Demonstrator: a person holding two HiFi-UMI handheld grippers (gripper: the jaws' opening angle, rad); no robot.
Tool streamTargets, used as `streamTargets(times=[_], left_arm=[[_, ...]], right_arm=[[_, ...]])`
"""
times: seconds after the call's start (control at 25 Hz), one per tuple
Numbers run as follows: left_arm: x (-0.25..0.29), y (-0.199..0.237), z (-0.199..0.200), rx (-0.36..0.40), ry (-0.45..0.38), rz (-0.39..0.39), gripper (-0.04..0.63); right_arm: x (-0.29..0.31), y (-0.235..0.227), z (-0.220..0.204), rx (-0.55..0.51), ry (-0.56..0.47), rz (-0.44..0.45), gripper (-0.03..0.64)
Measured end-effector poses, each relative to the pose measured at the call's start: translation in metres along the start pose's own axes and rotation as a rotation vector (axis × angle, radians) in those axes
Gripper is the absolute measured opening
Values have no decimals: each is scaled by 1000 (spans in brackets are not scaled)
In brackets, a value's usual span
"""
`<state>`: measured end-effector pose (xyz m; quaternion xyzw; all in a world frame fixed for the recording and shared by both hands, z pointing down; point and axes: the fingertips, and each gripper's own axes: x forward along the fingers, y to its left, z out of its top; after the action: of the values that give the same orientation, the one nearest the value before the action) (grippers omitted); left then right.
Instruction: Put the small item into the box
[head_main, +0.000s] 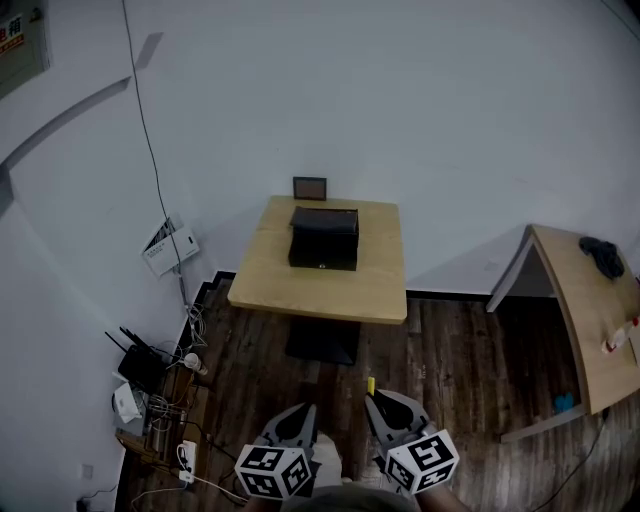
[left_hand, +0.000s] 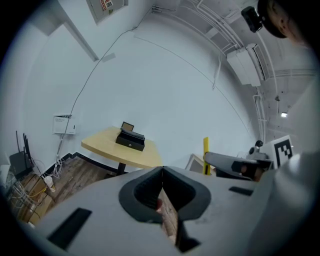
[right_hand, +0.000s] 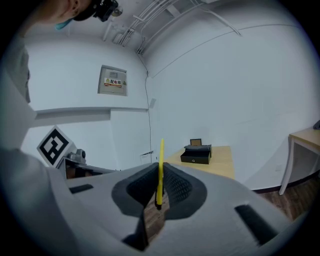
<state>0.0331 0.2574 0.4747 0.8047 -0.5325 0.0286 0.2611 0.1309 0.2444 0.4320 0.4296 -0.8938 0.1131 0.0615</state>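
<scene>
Yellow and slim, the small item (right_hand: 160, 170) is sitting pinched in the right gripper (head_main: 374, 402), well apart from the black box (head_main: 323, 238), while the left gripper (left_hand: 162, 172), equally far from the box, is idling pressed together and empty, so pickup is looking done, with carry and drop-in remaining.

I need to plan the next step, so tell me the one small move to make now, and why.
Probably step forward, carrying the right gripper toward the table. Its jaws are shut on the thin yellow item, while the black box sits on that table, well ahead of both grippers. The left gripper is shut and empty.
</scene>
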Motion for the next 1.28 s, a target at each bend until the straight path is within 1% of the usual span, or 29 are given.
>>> streamTargets(times=[0.16, 0.4, 0.76, 0.96, 1.28], left_arm=[[27, 24, 12, -10, 6, 9, 2], [84, 52, 42, -13, 20, -21, 3], [160, 89, 101, 2, 53, -72, 3], [191, 116, 134, 11, 44, -88, 3], [230, 163, 159, 11, 54, -89, 3]], right_arm=[[30, -14, 0, -3, 19, -1, 21], [85, -45, 15, 0, 25, -23, 21], [178, -87, 66, -1, -12, -49, 21], [226, -101, 87, 0, -34, -56, 21], [294, -113, 94, 13, -28, -57, 21]])
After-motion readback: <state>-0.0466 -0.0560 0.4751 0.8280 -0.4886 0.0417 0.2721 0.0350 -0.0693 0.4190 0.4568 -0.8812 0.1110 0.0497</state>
